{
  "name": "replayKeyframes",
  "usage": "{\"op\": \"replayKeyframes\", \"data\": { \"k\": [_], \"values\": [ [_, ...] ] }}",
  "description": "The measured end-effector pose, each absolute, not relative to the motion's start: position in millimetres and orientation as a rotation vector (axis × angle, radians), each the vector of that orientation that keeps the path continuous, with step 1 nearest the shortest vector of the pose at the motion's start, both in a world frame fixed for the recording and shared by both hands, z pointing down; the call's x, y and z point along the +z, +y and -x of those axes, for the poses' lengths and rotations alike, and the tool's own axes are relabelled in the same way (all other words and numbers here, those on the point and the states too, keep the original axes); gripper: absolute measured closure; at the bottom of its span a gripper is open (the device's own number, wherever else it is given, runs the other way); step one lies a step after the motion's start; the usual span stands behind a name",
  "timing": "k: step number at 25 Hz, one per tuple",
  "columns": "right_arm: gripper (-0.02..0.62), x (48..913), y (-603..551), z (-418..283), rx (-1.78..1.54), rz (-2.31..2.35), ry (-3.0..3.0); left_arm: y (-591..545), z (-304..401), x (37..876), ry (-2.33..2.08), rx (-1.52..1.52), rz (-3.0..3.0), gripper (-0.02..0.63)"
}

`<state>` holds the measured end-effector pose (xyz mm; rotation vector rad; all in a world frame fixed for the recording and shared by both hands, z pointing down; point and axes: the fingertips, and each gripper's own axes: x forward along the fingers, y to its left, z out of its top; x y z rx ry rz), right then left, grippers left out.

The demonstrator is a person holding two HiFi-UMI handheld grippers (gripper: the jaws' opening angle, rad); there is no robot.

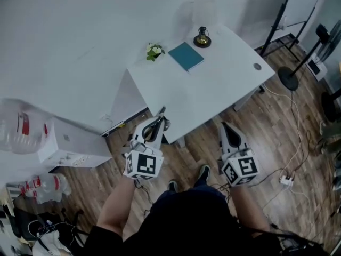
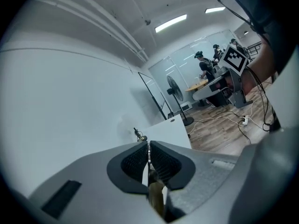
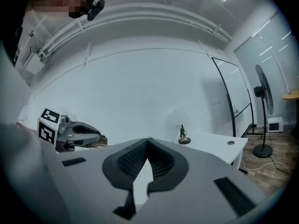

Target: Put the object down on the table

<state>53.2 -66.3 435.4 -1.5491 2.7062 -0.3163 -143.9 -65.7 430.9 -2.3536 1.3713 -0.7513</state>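
The left tongs (image 2: 148, 146) are pressed shut on a slim object with a brownish-olive body and a thin pale metal edge (image 2: 156, 195); what it is cannot be told. Its long axis runs along the jaws and points at the white rectangular counter (image 1: 213, 89), which lies straight ahead, just past the tips. The left arm is therefore the nearer one, by the counter's front-left edge. The right tongs (image 3: 148, 141) are closed on nothing. No brand or writing is legible, only the black-and-white square marker cube (image 1: 143, 164).
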Motion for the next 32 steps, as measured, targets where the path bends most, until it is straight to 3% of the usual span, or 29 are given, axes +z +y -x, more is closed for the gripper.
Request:
{"op": "replayKeyframes", "data": {
  "k": [13, 32],
  "values": [
    [0.590, 454, -162, -67, -0.373, 1.357, 2.849, -151, 121, 475, 1.477, -0.910, 2.327, 0.586],
    [0.589, 500, -220, -39, -0.464, 1.794, 2.735, -257, 132, 603, 1.061, -0.970, 2.481, 0.586]
  ]
}}
